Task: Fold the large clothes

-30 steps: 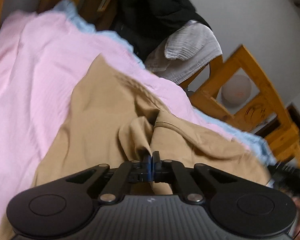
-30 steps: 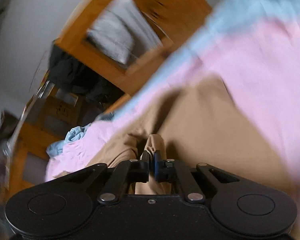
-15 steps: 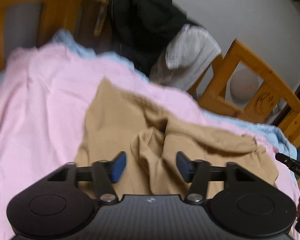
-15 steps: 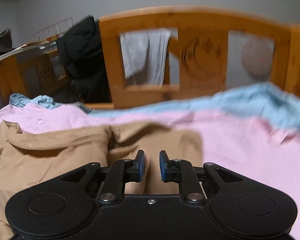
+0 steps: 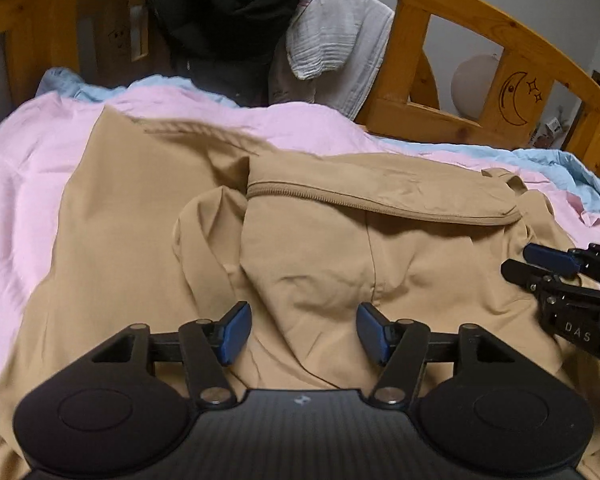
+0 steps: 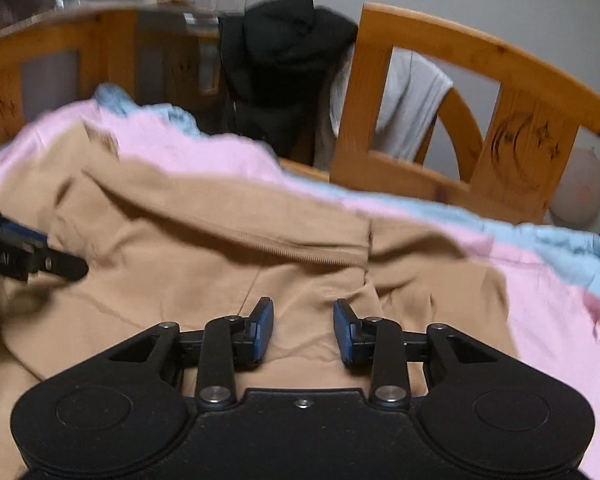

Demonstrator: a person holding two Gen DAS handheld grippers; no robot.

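The tan garment (image 5: 324,248) fills the centre of both my views, rumpled on the pink sheet (image 5: 32,184). My left gripper (image 5: 303,334) hangs over it, jaws opening, pads clear of the cloth. My right gripper (image 6: 303,330) is opening too, pinching nothing. Wooden bed frame (image 5: 480,64) upper right.

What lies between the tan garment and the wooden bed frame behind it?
In both wrist views, a pink sheet lies directly behind the tan garment, then a light blue blanket runs along the wooden bed frame.
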